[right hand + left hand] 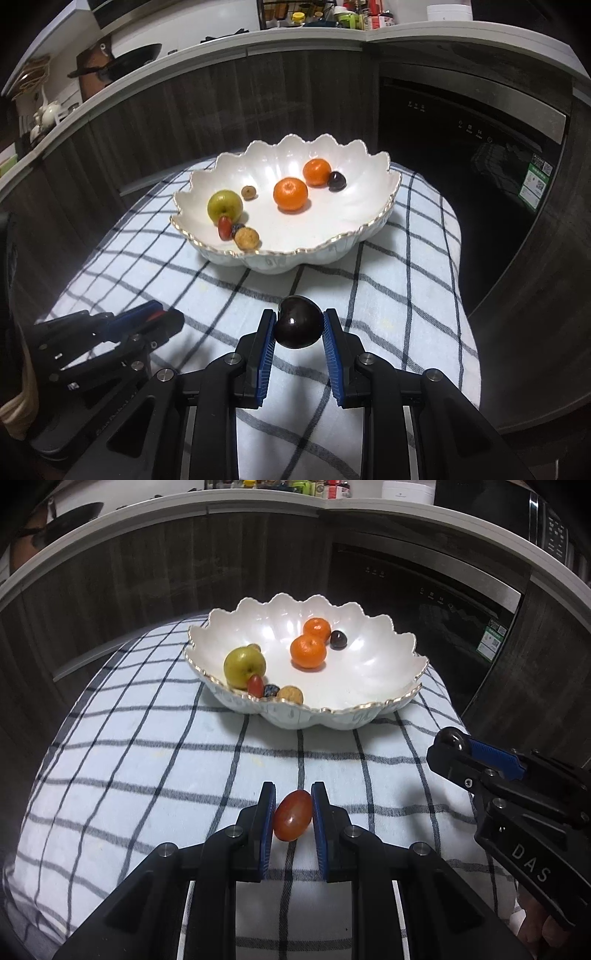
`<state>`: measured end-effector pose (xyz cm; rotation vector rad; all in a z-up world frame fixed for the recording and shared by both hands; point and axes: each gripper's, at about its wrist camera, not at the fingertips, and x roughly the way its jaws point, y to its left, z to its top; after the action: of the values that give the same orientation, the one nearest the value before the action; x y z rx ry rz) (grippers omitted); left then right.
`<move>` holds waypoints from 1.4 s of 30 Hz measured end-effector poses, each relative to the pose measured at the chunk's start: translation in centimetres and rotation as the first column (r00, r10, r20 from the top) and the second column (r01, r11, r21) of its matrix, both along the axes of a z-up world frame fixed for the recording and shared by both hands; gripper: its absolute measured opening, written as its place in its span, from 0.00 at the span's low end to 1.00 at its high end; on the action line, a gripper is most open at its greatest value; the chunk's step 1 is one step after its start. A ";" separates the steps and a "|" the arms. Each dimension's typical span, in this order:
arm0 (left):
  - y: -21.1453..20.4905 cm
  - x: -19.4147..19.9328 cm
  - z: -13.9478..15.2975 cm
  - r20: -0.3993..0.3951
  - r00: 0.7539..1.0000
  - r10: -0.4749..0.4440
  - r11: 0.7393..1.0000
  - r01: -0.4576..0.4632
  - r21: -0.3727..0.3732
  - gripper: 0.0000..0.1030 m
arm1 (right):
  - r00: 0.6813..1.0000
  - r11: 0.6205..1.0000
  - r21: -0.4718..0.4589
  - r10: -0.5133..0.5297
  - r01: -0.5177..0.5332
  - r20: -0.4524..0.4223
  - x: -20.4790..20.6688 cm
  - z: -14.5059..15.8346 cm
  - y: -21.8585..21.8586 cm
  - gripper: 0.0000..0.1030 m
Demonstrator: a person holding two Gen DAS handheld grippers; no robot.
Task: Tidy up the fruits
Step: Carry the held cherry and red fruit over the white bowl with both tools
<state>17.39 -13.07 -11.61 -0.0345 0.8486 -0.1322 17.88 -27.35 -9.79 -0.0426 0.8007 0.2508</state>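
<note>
A white scalloped bowl with a gold rim stands on the checked cloth. It holds a green apple, two oranges, a dark cherry, a red grape and small brown fruits. My left gripper is shut on a red grape tomato above the cloth, short of the bowl. My right gripper is shut on a dark cherry, also short of the bowl. The right gripper shows in the left wrist view, the left one in the right wrist view.
The white cloth with dark checks covers a rounded surface that drops off at its edges. Dark wood cabinets and a black oven stand behind. A counter above carries jars and a pan.
</note>
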 end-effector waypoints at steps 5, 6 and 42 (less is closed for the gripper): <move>0.8 1.0 1.0 -0.001 1.000 -0.010 1.000 0.010 -0.008 0.20 | 1.000 1.000 -0.006 -0.006 0.006 0.022 0.3 1.3 0.9 0.26; 1.0 1.2 1.3 0.003 1.000 -0.012 1.000 0.012 -0.008 0.20 | 1.000 1.000 -0.005 -0.006 0.006 0.026 0.5 1.6 1.1 0.26; 2.6 13.0 6.0 0.059 0.984 -0.167 0.986 0.168 -0.014 0.20 | 0.980 0.979 -0.061 -0.194 0.195 0.034 9.0 5.5 2.5 0.26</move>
<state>30.37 -10.42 -5.62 0.0233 0.7921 -0.2982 26.86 -24.88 -4.24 -0.0273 0.7794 0.0393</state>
